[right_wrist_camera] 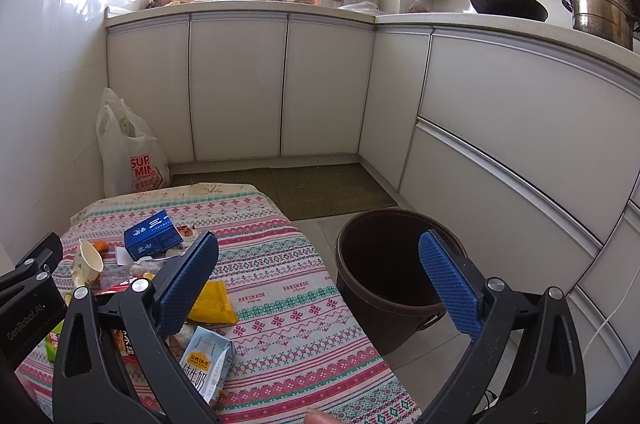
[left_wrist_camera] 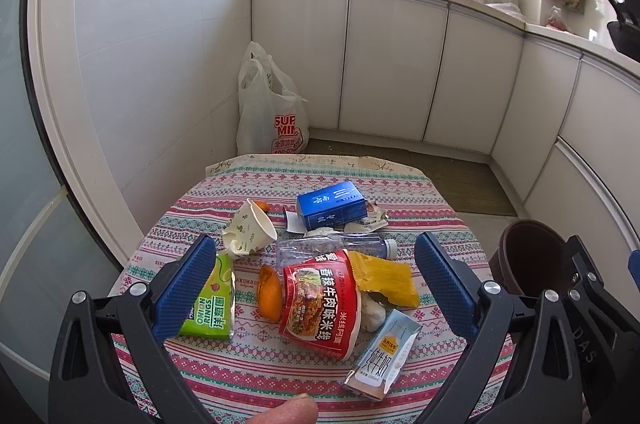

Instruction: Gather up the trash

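Trash lies on a small table with a patterned cloth (left_wrist_camera: 248, 364): a red noodle bowl (left_wrist_camera: 318, 308), an orange peel (left_wrist_camera: 269, 294), a green onion-rings packet (left_wrist_camera: 212, 306), a yellow wrapper (left_wrist_camera: 386, 278), a milk carton (left_wrist_camera: 382, 354), a clear plastic bottle (left_wrist_camera: 332, 248), a paper cup (left_wrist_camera: 250, 230) and a blue box (left_wrist_camera: 332, 203). My left gripper (left_wrist_camera: 316, 284) hovers open over the pile, empty. My right gripper (right_wrist_camera: 320, 284) hangs open and empty between the table's right edge and a brown bin (right_wrist_camera: 384, 276) on the floor. The milk carton (right_wrist_camera: 206, 368) and yellow wrapper (right_wrist_camera: 214, 302) lie by its left finger.
A white plastic shopping bag (left_wrist_camera: 268, 107) stands on the floor behind the table by the tiled wall. White cabinets (right_wrist_camera: 328, 87) wrap the back and right. A dark mat (right_wrist_camera: 312, 187) covers the floor before them. A wok (right_wrist_camera: 504, 1) and steel pot (right_wrist_camera: 600, 7) sit on the counter.
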`<state>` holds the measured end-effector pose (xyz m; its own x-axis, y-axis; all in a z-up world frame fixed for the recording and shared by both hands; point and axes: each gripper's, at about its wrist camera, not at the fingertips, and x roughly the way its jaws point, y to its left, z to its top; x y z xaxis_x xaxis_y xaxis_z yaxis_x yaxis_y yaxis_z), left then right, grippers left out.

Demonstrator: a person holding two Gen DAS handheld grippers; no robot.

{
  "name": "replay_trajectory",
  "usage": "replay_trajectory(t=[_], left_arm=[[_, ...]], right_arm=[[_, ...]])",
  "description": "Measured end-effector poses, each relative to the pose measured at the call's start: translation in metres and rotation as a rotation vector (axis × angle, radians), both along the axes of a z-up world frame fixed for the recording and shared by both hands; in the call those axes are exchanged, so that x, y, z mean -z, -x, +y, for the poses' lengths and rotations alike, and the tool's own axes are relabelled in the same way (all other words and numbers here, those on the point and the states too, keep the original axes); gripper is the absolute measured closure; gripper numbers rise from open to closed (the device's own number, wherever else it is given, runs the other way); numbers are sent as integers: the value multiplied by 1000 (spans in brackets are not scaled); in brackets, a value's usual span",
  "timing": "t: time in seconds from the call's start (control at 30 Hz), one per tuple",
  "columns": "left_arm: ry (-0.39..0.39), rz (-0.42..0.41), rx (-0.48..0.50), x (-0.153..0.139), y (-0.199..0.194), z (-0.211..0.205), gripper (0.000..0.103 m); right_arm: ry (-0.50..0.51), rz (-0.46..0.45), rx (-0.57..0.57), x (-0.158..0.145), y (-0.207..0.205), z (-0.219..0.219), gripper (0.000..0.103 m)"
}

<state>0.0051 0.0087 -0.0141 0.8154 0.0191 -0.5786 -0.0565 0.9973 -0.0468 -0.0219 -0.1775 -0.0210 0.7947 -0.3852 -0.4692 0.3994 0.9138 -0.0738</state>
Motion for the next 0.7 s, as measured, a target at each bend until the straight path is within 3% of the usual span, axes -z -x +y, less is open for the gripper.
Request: replay_trajectory(t=[0.27,0.47,0.7], left_arm=[[63,94,-29,9,-12,17,6],[94,191,-43,20,-21,38,7],[165,356,-56,34,-30,83,7]], right_arm=[[-338,201,-81,29,-23,-28,7],[-535,355,-136,53,-31,-33,7],[-689,386,-163,40,-23,-37,7]])
